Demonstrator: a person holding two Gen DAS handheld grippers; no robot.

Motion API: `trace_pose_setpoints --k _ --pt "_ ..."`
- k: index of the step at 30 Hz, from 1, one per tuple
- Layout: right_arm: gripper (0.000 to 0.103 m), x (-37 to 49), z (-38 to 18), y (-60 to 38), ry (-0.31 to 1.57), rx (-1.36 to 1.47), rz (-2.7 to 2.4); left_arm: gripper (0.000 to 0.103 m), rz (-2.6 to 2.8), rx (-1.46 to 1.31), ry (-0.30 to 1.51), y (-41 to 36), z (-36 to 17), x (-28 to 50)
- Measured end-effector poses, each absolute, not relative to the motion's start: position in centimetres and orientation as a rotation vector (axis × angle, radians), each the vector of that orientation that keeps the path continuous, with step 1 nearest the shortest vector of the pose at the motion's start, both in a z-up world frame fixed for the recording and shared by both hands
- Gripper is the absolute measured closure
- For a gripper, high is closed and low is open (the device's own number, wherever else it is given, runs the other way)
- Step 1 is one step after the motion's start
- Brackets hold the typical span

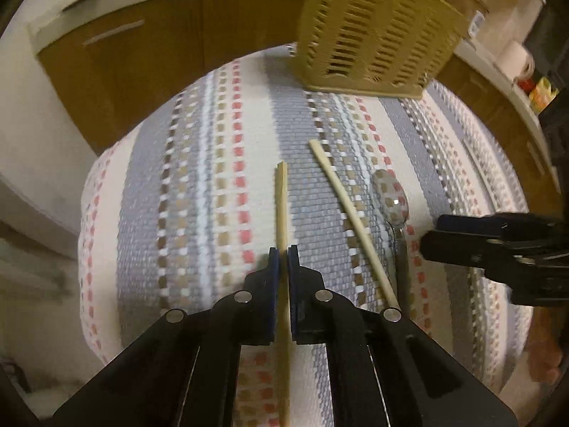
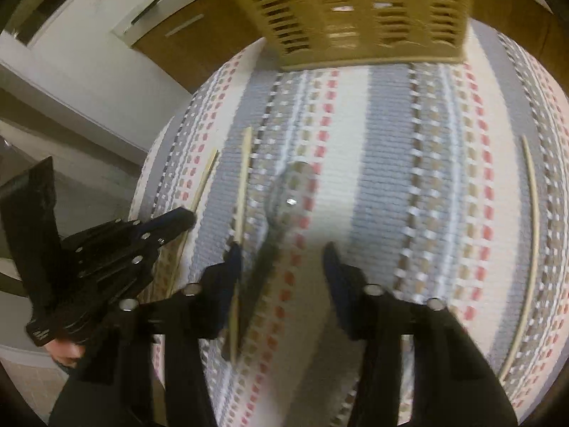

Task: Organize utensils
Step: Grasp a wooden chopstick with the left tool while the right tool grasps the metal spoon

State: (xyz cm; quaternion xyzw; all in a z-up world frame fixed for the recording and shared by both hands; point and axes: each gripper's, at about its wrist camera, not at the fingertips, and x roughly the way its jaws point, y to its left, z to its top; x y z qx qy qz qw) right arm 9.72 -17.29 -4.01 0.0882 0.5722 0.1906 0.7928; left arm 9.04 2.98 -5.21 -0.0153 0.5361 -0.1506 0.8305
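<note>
**Risks and clearance: one chopstick gripped, spoon straddled**

My left fingers (image 1: 283, 259) are clamped on a chopstick (image 1: 282, 206). The grip sits partway along the stick, so a long length projects ahead. Judged risk: the stick pivots between the pads when lifted, or its far tip catches the cloth (image 1: 199, 185).

My right fingers (image 2: 281, 259) stand partly open, straddling the handle of a spoon (image 2: 290, 195) without pressing it. A second chopstick (image 2: 242, 192) lies just beside the left pad of that pair. Judged risk: closing here pinches the chopstick together with the spoon, or pushes it aside. The handle lies flat on the cloth, so a shallow grip may slip.

The two grippers work near each other; a sideways swing by either could cause contact.

A third chopstick (image 2: 531, 235) lies well apart, near the right edge of the cloth-covered counter. The slotted basket (image 1: 373, 32) stands at the far edge, with bare cloth between it and the utensils, giving open room for a forward carry. The counter drops away close on the left.
</note>
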Motion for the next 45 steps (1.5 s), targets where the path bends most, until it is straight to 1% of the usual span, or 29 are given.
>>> trace_pose_setpoints --k 3,4,5,8,12,14,16,21,24,25,27,29,30,31,39,43,45 --pt "0.067 9.9 -4.5 -15.3 1.234 0.134 0.374 0.1 -0.322 -0.082 1.134 4.4 -5.1 8.9" --pt "0.069 9.9 -4.5 -15.0 1.223 0.116 0.356 0.1 -0.32 -0.087 1.129 4.6 -5.0 8.8" --pt "0.074 9.8 -4.3 -14.4 1.207 0.074 0.33 0.1 -0.324 -0.095 1.122 4.9 -4.8 8.7" --pt "0.082 9.8 -4.3 -13.2 1.19 -0.006 0.286 0.1 -0.342 -0.107 1.106 5.2 -4.4 8.8" --pt "0.085 9.9 -4.4 -12.7 1.191 -0.108 0.282 0.1 -0.356 -0.104 1.103 4.8 -4.2 8.8" --pt "0.096 10.0 -4.4 -11.8 1.194 -0.151 0.31 0.1 -0.364 -0.116 1.108 4.3 -4.3 9.0" --pt "0.103 9.7 -4.1 -12.0 1.191 -0.193 0.31 0.1 -0.372 -0.138 1.122 4.1 -4.7 9.3" --pt "0.103 10.0 -4.9 -14.7 1.256 -0.172 0.319 0.1 -0.413 -0.221 1.186 4.2 -5.8 10.0" --pt "0.102 10.1 -4.9 -16.8 1.286 -0.006 0.391 0.1 -0.426 -0.242 1.207 4.3 -6.1 10.4" --pt "0.101 10.5 -4.9 -17.5 1.303 0.091 0.412 0.1 -0.423 -0.238 1.206 4.3 -6.0 10.5" --pt "0.096 11.0 -4.9 -17.7 1.322 0.184 0.445 0.1 -0.42 -0.232 1.206 4.4 -6.0 10.7" --pt "0.079 11.4 -4.8 -17.2 1.325 0.162 0.415 0.1 -0.423 -0.224 1.208 4.5 -5.9 10.8" --pt "0.075 11.7 -4.9 -16.8 1.327 0.152 0.404 0.1 -0.423 -0.219 1.208 4.5 -5.9 10.8" --pt "0.074 11.9 -5.0 -15.9 1.332 0.147 0.398 0.1 -0.427 -0.218 1.207 4.5 -6.0 10.8" --pt "0.074 13.8 -5.4 -12.8 1.365 0.097 0.269 0.1 -0.444 -0.235 1.188 5.9 -5.9 10.9" --pt "0.074 13.6 -6.1 -8.3 1.319 -0.113 0.185 0.1 -0.453 -0.244 1.176 6.3 -5.8 10.8" --pt "0.079 12.9 -6.2 -6.6 1.275 -0.22 0.173 0.1 -0.46 -0.248 1.169 6.4 -5.6 10.4"
